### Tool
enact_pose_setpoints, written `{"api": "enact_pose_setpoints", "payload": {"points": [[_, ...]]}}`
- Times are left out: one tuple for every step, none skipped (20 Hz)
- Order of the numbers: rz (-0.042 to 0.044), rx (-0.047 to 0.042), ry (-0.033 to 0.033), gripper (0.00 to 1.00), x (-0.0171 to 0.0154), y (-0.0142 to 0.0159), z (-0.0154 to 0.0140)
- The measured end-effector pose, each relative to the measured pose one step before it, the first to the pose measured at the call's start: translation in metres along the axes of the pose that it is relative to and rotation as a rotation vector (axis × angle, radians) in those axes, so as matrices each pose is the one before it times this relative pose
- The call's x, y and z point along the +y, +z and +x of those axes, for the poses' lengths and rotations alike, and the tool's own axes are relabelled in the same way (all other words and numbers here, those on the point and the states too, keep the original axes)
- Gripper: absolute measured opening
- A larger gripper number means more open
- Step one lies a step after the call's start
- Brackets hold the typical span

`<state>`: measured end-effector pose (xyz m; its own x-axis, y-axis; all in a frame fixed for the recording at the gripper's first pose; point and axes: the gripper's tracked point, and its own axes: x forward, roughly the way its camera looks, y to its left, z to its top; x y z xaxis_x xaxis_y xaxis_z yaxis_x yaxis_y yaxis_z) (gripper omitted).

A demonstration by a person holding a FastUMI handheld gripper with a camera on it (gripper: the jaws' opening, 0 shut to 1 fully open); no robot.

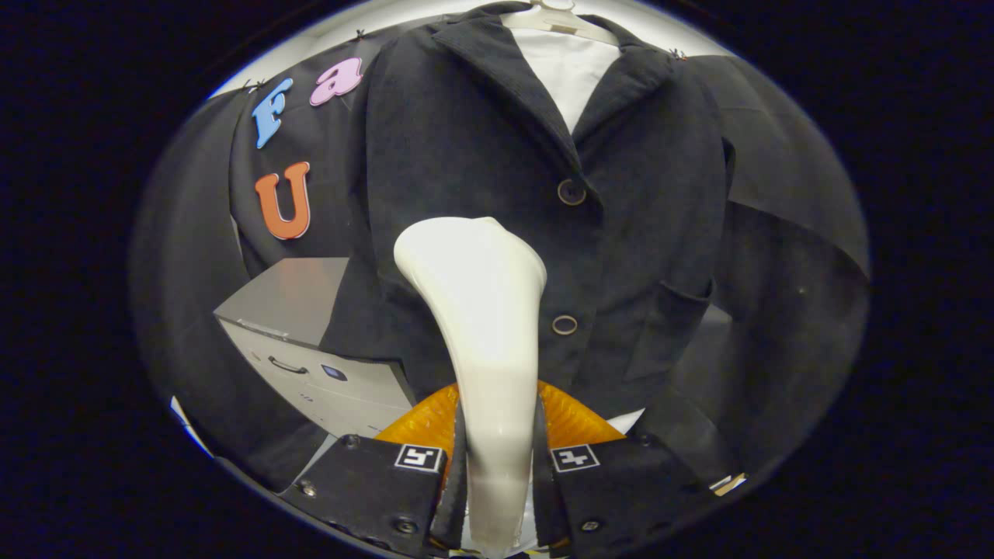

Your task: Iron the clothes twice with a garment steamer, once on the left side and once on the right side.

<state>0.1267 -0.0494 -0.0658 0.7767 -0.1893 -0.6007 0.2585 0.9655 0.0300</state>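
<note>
Holding the garment steamer dead centre, the gripper has its two fingers pressed against either side of the steamer's cream handle, so it's clamped tight on it at the bottom middle of the frame. The handle runs up from between the fingers and flares out into the wide head around the middle of the picture, and that head sits right in front of the jacket's left-of-centre panel. Can't really tell if the head is actually touching the fabric or just hovering close.

The dark jacket fills most of the upper and middle frame, hanging on a pale hanger at the top centre, with a white lining showing in the open collar. Two buttons run down the front, just right of the steamer head, one upper and one lower. There's a patch pocket on the right side of the jacket, lower right of centre.

Over at the lower left, a grey cabinet with a drawer handle peeks out from behind the jacket's hem.
</note>
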Motion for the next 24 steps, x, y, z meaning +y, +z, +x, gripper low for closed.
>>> {"api": "enact_pose_setpoints", "payload": {"points": [[0.00295, 0.0132, -0.00602, 0.37, -0.00409, -0.00706, 0.00246], [0.00185, 0.01288, -0.00302, 0.37, -0.00342, -0.00752, 0.00222], [-0.00044, 0.00749, -0.00142, 0.37, -0.00144, -0.00346, 0.00085], [-0.0025, -0.00117, 0.00258, 0.37, -0.00015, -0.00152, 0.00091], [-0.00509, -0.00284, 0.0011, 0.37, 0.00018, -0.00072, -0.00008], [-0.00307, 0.00152, 0.00335, 0.37, -0.00004, -0.00114, -0.00119], [0.00226, 0.00596, 0.00433, 0.37, 0.00013, -0.00235, -0.00025], [-0.00089, 0.01372, 0.0048, 0.37, 0.00095, -0.0057, 0.00047], [-0.00261, 0.01349, -0.00107, 0.37, 0.00115, -0.00461, 0.00174], [-0.00941, 0.01776, -0.00258, 0.37, 0.00044, -0.00687, 0.00231], [-0.00685, 0.01375, 0.00201, 0.37, -0.00036, -0.00746, 0.00208], [-0.00279, 0.01181, -0.00277, 0.37, -0.00028, -0.00593, 0.00326], [-0.00023, 0.01387, -0.00454, 0.37, -0.00063, -0.00541, 0.00458], [0.00625, 0.01061, -0.00284, 0.37, -0.00021, -0.00518, 0.00259], [0.00326, 0.0066, -0.00126, 0.37, -0.00112, -0.00339, 0.0018], [0.00002, 0.01137, -0.00689, 0.37, -0.00454, -0.00649, 0.00305], [0.00282, 0.01207, -0.00786, 0.37, -0.00347, -0.00516, 0.00343], [0.00469, 0.01712, -0.00718, 0.37, -0.00201, -0.0063, 0.00204], [0.00374, 0.0101, -0.00029, 0.37, -0.00132, -0.00406, 0.00198], [0.00107, 0.00584, -0.00016, 0.37, -0.00215, -0.00313, 0.0014], [-0.00077, 0.0041, -0.00146, 0.38, -0.00214, -0.00335, 0.00198], [0.0038, 0.00729, -0.00058, 0.37, -0.00181, -0.00383, 0.0026], [0.00071, 0.01399, 0.00147, 0.37, 0.00141, -0.00426, 0.00062], [0.00377, 0.00673, 0.00139, 0.37, -0.00117, -0.00411, 0.0017]]}}
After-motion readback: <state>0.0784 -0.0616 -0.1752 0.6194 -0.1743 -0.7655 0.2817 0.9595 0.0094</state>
